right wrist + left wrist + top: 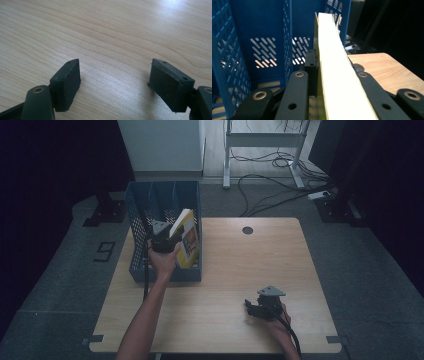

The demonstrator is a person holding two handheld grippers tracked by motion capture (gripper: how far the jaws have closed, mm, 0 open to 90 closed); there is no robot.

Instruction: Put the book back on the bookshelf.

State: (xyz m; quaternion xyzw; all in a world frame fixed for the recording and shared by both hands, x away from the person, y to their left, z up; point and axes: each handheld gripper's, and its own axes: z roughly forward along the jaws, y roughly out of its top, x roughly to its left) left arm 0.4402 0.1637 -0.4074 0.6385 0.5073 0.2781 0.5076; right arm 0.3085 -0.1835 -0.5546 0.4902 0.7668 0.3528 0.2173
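**Blue file rack, yellow book, two grippers on a wood table**

Wooden table from the high view, with a blue mesh rack sitting at its far-left part, front wall near the middle of the left side. It has three slots split by dividers. A yellow book stands tilted in the rightmost slot, top leaning left. The left gripper is right at the book's left edge, hand behind it, over the rack's front half. The rack's walls and the divider box it in on both sides. Right gripper sits low on the table near the front-right, well apart from the rack, loads of bare wood around it. There's a dark round hole in the tabletop near the far edge, and cables plus a white desk frame on the floor beyond.

Left gripper view: book runs straight up the middle as a pale page edge, jaws clamped tight on it from both sides. Blue divider is just left of the jaws, rack's back wall beyond it. Off to the right, past the rack's wall, is bare table.

Right gripper view: jaws spread wide with nothing between them, pads close over the wood grain. I can't tell if they're actually touching it. Open tabletop all round.
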